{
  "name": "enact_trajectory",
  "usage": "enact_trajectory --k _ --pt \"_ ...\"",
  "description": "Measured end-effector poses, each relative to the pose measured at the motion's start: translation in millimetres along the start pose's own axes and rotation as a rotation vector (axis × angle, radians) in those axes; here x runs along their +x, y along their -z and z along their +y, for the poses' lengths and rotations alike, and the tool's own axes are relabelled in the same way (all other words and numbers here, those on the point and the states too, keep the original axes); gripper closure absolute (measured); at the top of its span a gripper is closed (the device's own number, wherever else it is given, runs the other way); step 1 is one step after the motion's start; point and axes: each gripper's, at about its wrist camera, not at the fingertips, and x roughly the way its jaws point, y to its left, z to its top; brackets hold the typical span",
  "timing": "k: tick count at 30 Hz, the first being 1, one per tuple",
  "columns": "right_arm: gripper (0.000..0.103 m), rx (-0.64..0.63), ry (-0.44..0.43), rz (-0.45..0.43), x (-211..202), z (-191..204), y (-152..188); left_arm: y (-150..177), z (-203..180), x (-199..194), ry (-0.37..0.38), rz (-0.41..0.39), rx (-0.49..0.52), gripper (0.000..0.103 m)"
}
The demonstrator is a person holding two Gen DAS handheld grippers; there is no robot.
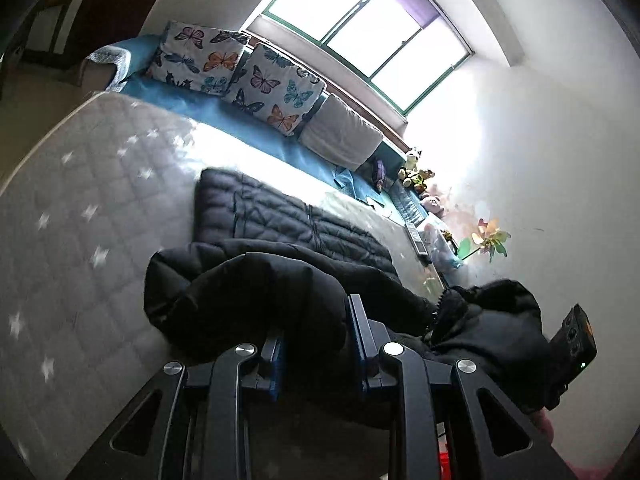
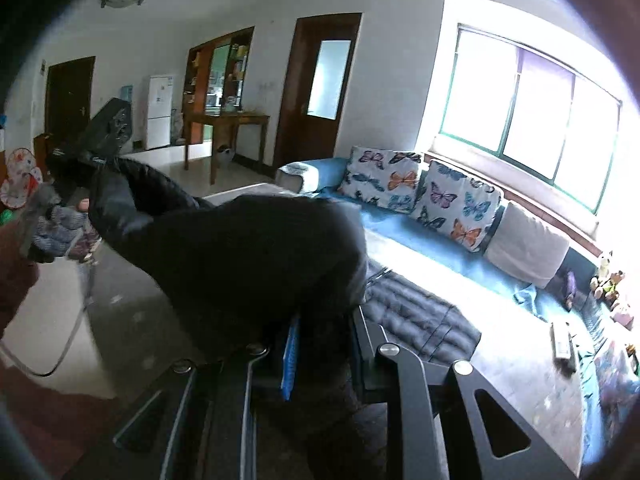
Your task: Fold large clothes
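A large black padded jacket [image 1: 288, 220] lies on a white quilted mattress [image 1: 80, 200]. My left gripper [image 1: 316, 336] is shut on a thick fold of the jacket, lifted above the mattress. My right gripper [image 2: 324, 320] is shut on another bunch of the jacket [image 2: 256, 256], also raised; the lifted fabric hides much of its view. The quilted part of the jacket [image 2: 416, 312] still rests flat on the mattress. The right gripper's body [image 1: 572, 344] shows at the right edge of the left wrist view, and the left gripper [image 2: 108, 124] shows at the far left of the right wrist view.
A blue sofa [image 2: 400, 224] with butterfly cushions [image 2: 456, 204] and a grey cushion [image 2: 528, 244] runs under the window. Stuffed toys [image 1: 416, 172] and a paper pinwheel [image 1: 490, 238] sit at its end. A remote [image 2: 562, 340] lies on the mattress. A wooden table [image 2: 224, 128] stands behind.
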Motion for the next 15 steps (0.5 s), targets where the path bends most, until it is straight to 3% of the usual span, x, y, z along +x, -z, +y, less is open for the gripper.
enact_trajectory --k 9,15 --pt "0.079 0.088 0.104 0.034 86 -64 -14 -104 17 103 0.002 0.013 -0.059 0.069" --pt "0.079 0.203 0.138 0.158 150 -104 3 -151 49 185 -0.037 0.080 -0.150 0.061"
